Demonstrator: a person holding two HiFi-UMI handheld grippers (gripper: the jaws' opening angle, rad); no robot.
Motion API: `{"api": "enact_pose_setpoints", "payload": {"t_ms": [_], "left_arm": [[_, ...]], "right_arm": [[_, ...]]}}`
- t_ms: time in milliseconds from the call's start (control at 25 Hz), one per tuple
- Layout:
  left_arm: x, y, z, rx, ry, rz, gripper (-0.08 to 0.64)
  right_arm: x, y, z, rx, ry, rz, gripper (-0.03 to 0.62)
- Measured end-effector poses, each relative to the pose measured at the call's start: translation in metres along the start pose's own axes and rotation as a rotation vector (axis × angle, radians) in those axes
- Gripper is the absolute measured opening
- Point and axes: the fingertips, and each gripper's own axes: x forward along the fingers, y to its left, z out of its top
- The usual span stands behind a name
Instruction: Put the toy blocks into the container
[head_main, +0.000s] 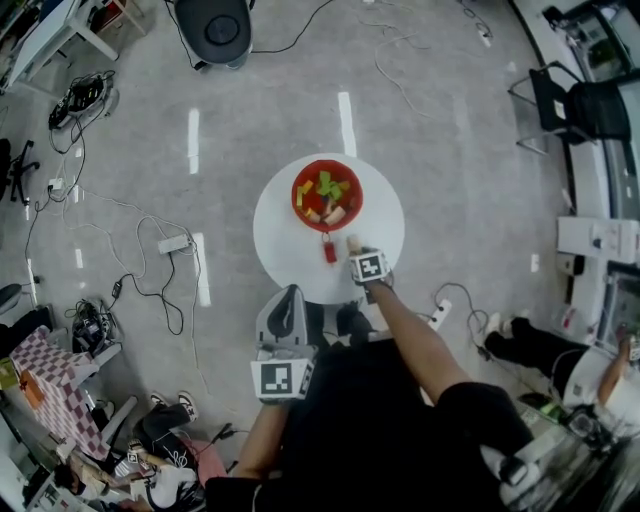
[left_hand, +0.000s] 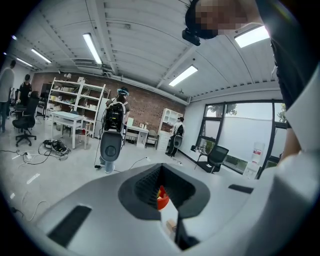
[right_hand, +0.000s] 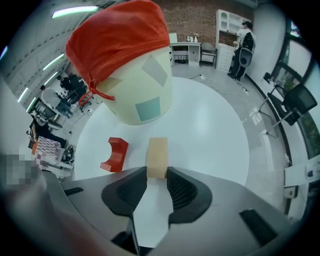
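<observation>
On the round white table (head_main: 275, 225) stands a red-rimmed container (head_main: 326, 195) with several colored blocks in it; its cream wall (right_hand: 142, 95) fills the top of the right gripper view. A red arch block (head_main: 329, 250) (right_hand: 114, 154) lies in front of the container. To its right a tan block (right_hand: 157, 154) (head_main: 352, 242) lies flat on the table. My right gripper (right_hand: 156, 172) (head_main: 356, 252) is shut on its near end. My left gripper (head_main: 291, 296) (left_hand: 160, 187) hangs off the table's near edge, tilted up, jaws slightly apart and holding nothing.
Cables and a power strip (head_main: 173, 243) lie on the grey floor left of the table. A black chair base (head_main: 222, 28) stands beyond it. A person's shoes (head_main: 497, 328) are at the right. A checkered stool (head_main: 45, 375) sits at the lower left.
</observation>
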Motion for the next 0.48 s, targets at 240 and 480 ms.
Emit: {"api": "enact_pose_setpoints", "payload": {"t_ms": [240,480], "left_arm": [[0.002,-0.002,0.007,-0.009,-0.029,-0.007,-0.002],[0.003,-0.004,0.011,-0.006,-0.047,-0.006,-0.002]], "right_arm": [[-0.056,0.016,0.045,-0.081,-0.249,0.041,0.123],[-0.155,0.035,0.094,-0.146,-0.551,0.061,0.123]]}}
